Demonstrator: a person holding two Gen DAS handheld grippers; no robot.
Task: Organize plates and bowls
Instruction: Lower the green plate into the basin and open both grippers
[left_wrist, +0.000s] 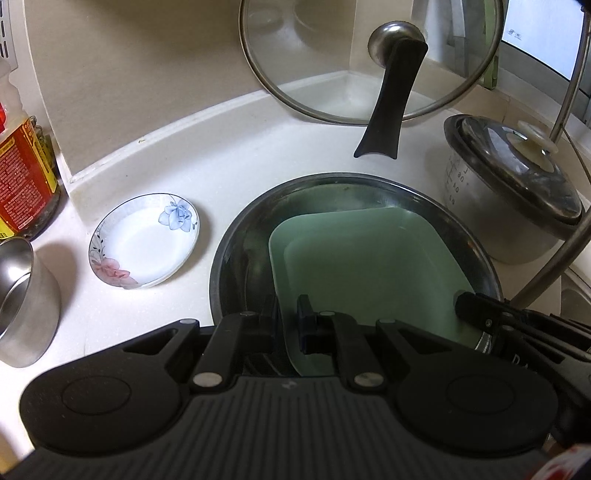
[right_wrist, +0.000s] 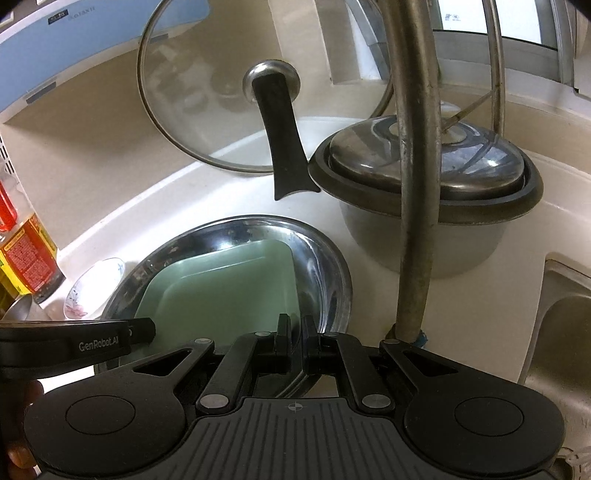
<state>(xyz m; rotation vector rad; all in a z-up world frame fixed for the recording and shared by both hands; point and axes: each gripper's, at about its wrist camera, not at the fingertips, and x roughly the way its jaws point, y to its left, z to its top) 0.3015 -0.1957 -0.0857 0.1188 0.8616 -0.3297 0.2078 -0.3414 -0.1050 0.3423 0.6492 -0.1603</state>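
A pale green square plate lies inside a round steel plate on the white counter. My left gripper is shut on the green plate's near left edge. My right gripper is shut on the green plate's near right edge, over the steel plate's rim. The right gripper's fingers show at the right of the left wrist view. The left gripper's fingers show at the left of the right wrist view. A small floral dish sits on the counter left of the steel plate.
A glass lid with a black handle leans in the back corner. A lidded pot stands at the right behind a faucet pipe. A sauce bottle and a steel cup stand at the left. The sink is at the right.
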